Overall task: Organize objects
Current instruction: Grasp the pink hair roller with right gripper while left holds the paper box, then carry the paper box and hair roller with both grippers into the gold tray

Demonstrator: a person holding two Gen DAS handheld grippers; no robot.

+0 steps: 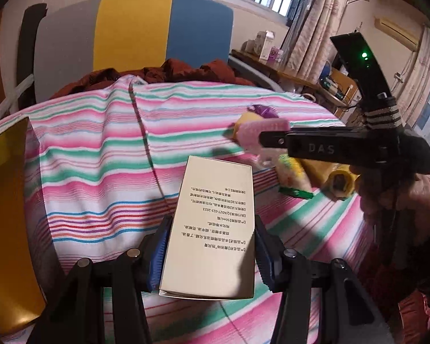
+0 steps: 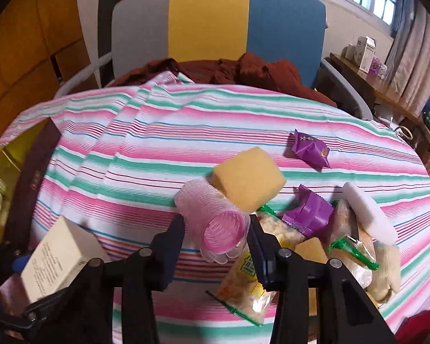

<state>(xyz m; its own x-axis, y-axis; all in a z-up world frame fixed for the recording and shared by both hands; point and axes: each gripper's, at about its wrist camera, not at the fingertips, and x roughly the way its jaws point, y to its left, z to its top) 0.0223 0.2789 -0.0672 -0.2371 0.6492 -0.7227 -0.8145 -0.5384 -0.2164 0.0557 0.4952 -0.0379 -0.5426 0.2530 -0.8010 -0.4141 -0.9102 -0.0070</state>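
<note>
Both grippers loaded above the striped cloth.

My left gripper clamps the cream carton between its pads. My right gripper pinches the pink hair roller, just beside the yellow sponge and snack packets.

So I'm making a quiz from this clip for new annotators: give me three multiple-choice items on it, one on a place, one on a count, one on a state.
1. Where does the yellow sponge lie?
A. On the chair
B. On the striped cloth, behind the pink hair roller
C. Inside the beige box

2. How many purple packets are seen from the right wrist?
A. Two
B. Four
C. None

3. What is the left gripper doing?
A. Hanging open
B. Gripping a sponge
C. Clamping the beige box

Answers:
1 B, it rests on the cloth, touching the roller.
2 A, one far, one near.
3 C, both pads press the box's sides.
</note>
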